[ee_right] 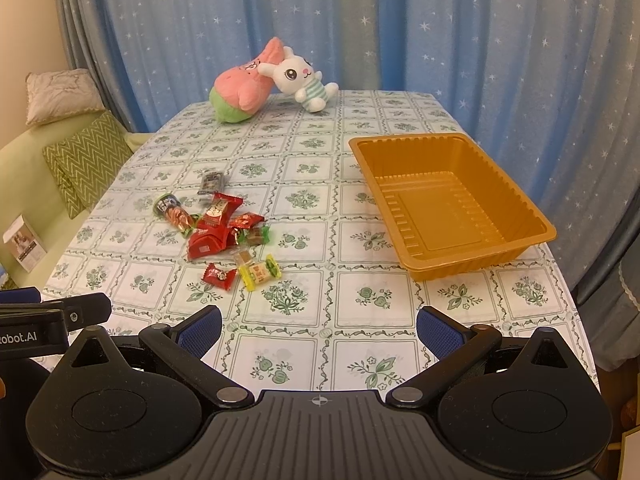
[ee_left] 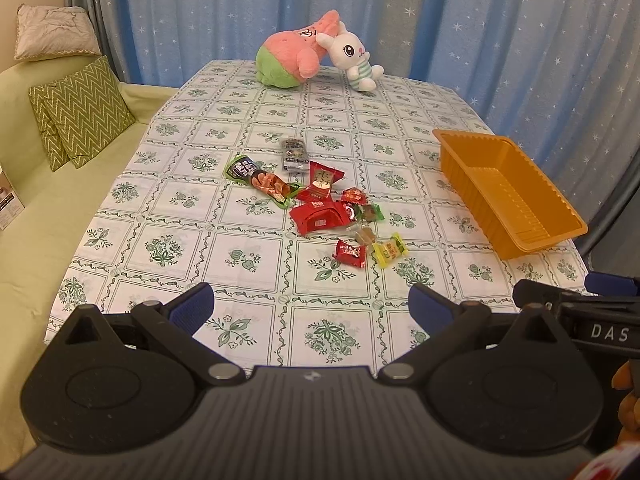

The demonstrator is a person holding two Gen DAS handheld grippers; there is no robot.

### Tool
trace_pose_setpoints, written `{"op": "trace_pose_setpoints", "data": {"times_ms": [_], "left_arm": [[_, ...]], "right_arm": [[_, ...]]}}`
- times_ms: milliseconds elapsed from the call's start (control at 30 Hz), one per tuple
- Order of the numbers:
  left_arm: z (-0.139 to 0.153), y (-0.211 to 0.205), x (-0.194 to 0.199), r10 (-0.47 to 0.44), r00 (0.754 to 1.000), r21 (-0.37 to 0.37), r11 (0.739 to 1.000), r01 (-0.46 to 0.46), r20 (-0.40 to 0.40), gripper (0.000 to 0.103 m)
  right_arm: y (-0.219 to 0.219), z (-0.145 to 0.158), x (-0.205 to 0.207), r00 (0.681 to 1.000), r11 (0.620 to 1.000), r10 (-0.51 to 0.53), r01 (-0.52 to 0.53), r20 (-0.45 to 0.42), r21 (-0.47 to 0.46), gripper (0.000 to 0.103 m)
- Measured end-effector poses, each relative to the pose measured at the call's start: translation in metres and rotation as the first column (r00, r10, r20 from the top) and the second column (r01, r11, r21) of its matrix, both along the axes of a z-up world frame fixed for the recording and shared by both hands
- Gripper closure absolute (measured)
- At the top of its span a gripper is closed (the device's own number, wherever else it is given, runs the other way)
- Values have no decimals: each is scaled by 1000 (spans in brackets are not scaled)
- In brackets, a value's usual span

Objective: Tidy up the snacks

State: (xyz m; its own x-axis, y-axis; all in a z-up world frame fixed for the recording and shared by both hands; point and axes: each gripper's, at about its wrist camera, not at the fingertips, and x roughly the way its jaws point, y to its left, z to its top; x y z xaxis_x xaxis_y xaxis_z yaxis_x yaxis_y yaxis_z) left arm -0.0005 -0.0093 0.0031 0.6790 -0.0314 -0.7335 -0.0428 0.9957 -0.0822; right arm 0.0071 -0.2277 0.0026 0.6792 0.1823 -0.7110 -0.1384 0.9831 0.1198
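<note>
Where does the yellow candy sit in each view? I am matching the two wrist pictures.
Left wrist: yellow candy, right of centre, nearest snack beside a small red packet.
Right wrist: yellow candy, left of centre.
Shared landmark: the orange tray, to its right in both.

Print on the snack wrappers point(ee_left: 320, 208) is reading too small to make out. At nine o'clock, the sofa point(ee_left: 24, 240) is running off the left wrist picture's edge. The tablecloth point(ee_right: 304, 320) is hiding the table beneath.
</note>
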Motion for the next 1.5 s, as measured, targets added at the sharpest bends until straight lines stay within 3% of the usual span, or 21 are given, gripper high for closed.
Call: {"op": "trace_pose_setpoints", "data": {"times_ms": [833,1133,1267,1300,1367,1500], "left_arm": [[-8,6,0,-3,1000,-34,999,2,-16,0],[-31,12,29,-61,997,-32,998,59,-46,1],[-47,13,49,-85,995,-46,996,82,-60,8],[-52,13,54,-93,994,-58,994,90,-60,9],[-61,12,65,-106,993,-68,992,102,-60,12],[-77,5,85,-142,988,-59,989,138,-54,17]], "right_arm": [[-4,-8,1,1000,1000,-13,13,-5,11,0],[-4,-25,13,1000,1000,-1,0,14,31,1],[-2,-37,24,1000,1000,9,-10,16,28,1],[-2,-40,27,1000,1000,13,-14,16,27,2],[-1,-48,33,999,999,29,-29,14,35,15],[-1,-68,48,999,999,38,-38,-9,36,20]]}}
